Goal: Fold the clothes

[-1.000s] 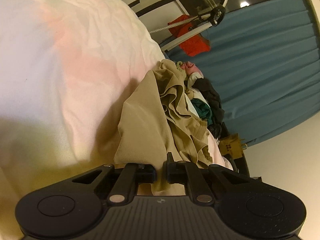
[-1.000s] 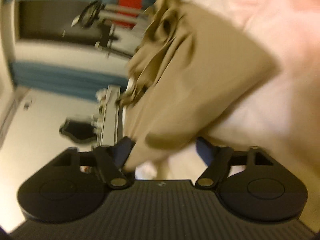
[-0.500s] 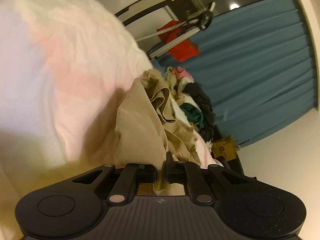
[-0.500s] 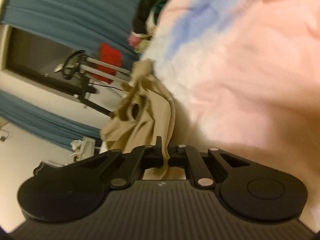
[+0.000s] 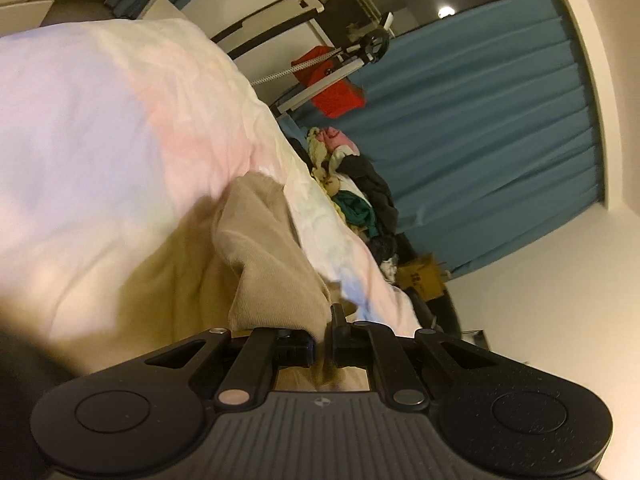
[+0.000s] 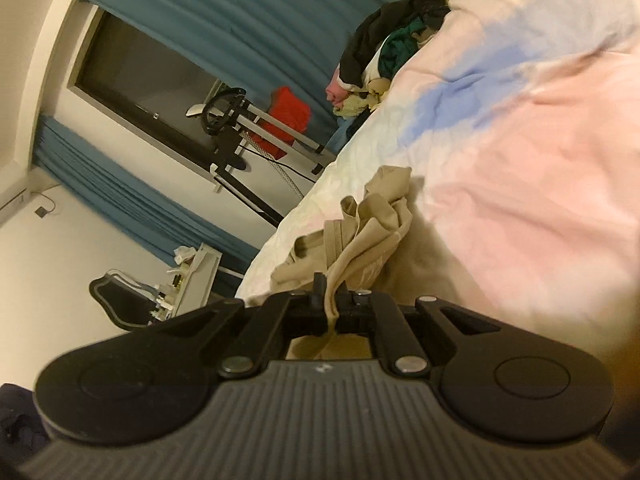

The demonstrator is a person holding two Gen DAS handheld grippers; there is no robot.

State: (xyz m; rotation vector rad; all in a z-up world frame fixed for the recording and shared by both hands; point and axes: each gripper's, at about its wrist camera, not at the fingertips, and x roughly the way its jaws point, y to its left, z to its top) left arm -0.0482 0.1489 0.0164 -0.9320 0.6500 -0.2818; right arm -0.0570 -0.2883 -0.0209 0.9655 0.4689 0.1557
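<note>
Pastel tie-dye quilted bedspread [image 5: 100,128] fills the left and centre of the left wrist view, and the right half of the right wrist view. Blue pleated curtain [image 5: 480,128] takes the upper right of the left view. A heap of mixed loose clothes [image 5: 356,200] sits mid-frame against it.

Task item: the beige ribbed knit garment [image 5: 268,264], lower centre in both views, lying bunched on the bedspread.

We've got the left gripper [image 5: 320,344] pinched nearly closed on one edge of it, cloth running through the jaws. The right gripper [image 6: 330,300] is likewise clamped down on a thin gathered strip of the same fabric.

Our read: a two-point hold, garment slack and crumpled between the grips. To do this well we'd keep both pinches firm, draw the held edge taut and level, and let wrinkles drop out before laying any crease. How much is already folded, we can't tell.
</note>
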